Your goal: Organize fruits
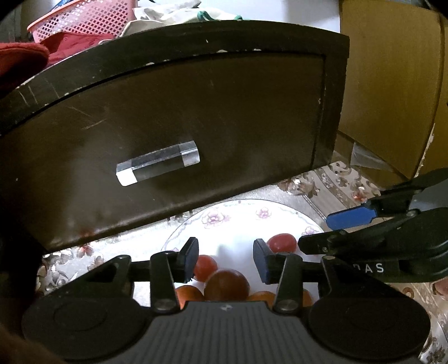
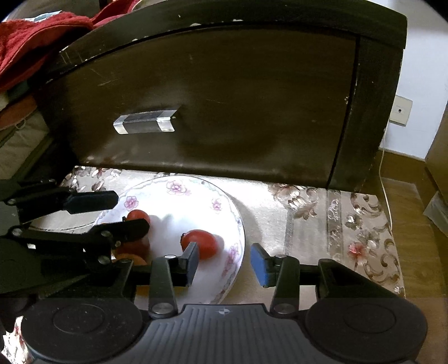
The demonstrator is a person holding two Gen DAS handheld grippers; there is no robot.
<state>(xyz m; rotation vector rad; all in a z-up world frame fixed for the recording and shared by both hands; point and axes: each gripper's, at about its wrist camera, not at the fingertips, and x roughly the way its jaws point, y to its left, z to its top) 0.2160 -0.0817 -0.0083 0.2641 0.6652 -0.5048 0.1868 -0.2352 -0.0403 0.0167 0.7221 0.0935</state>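
A white floral plate (image 1: 238, 221) (image 2: 196, 201) lies on the patterned tablecloth, in front of a dark drawer front. On it are small red tomatoes (image 1: 281, 243) (image 2: 200, 243), a dark red round fruit (image 1: 226, 285) and orange fruits (image 1: 189, 295) at its near side. My left gripper (image 1: 226, 260) is open and empty, hovering over the near fruits. My right gripper (image 2: 224, 264) is open and empty, above the plate's right rim, next to one tomato. Each gripper shows in the other's view, the right (image 1: 350, 224) and the left (image 2: 112, 212).
A dark drawer front (image 1: 182, 134) (image 2: 210, 106) with a clear handle (image 1: 158, 162) (image 2: 145, 120) stands right behind the plate. A pink basket (image 1: 84, 19), red cloth (image 2: 33, 36) and cardboard boxes (image 1: 392, 84) lie beyond. The table's right edge (image 2: 403, 266) drops to the floor.
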